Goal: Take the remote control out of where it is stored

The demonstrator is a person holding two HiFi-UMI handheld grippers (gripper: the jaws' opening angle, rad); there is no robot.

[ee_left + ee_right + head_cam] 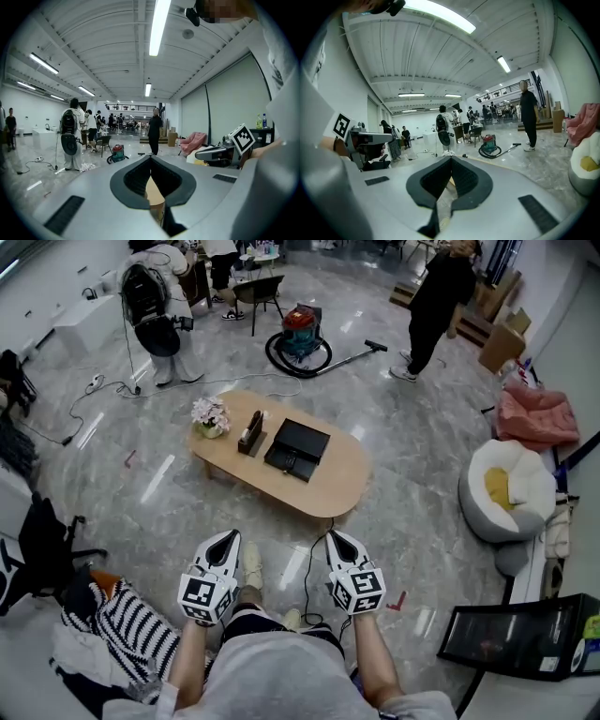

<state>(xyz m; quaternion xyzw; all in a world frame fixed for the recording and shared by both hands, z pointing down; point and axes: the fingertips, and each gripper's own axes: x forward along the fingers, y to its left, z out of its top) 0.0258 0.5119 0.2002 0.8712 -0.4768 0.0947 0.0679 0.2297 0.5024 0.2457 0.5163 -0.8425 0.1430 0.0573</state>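
Observation:
A low oval wooden table (342, 486) stands on the floor ahead of me. On it a brown holder (250, 440) keeps a dark remote control (255, 420) upright, between a small pot of flowers (210, 416) and a flat black box (297, 449). My left gripper (229, 536) and right gripper (335, 537) hang side by side near my knees, well short of the table. Both are shut with nothing between the jaws. In the left gripper view the left gripper (150, 158) points across the room, a strip of the table (153, 193) showing below its tips. The right gripper (451, 159) looks the same way.
A red vacuum cleaner (300, 334) with hose lies beyond the table. A person in black (436, 296) stands at the far right, another with a backpack (155, 310) at the far left. A white beanbag (506, 488) sits right, a black chair (42, 540) and striped cloth (131, 620) left.

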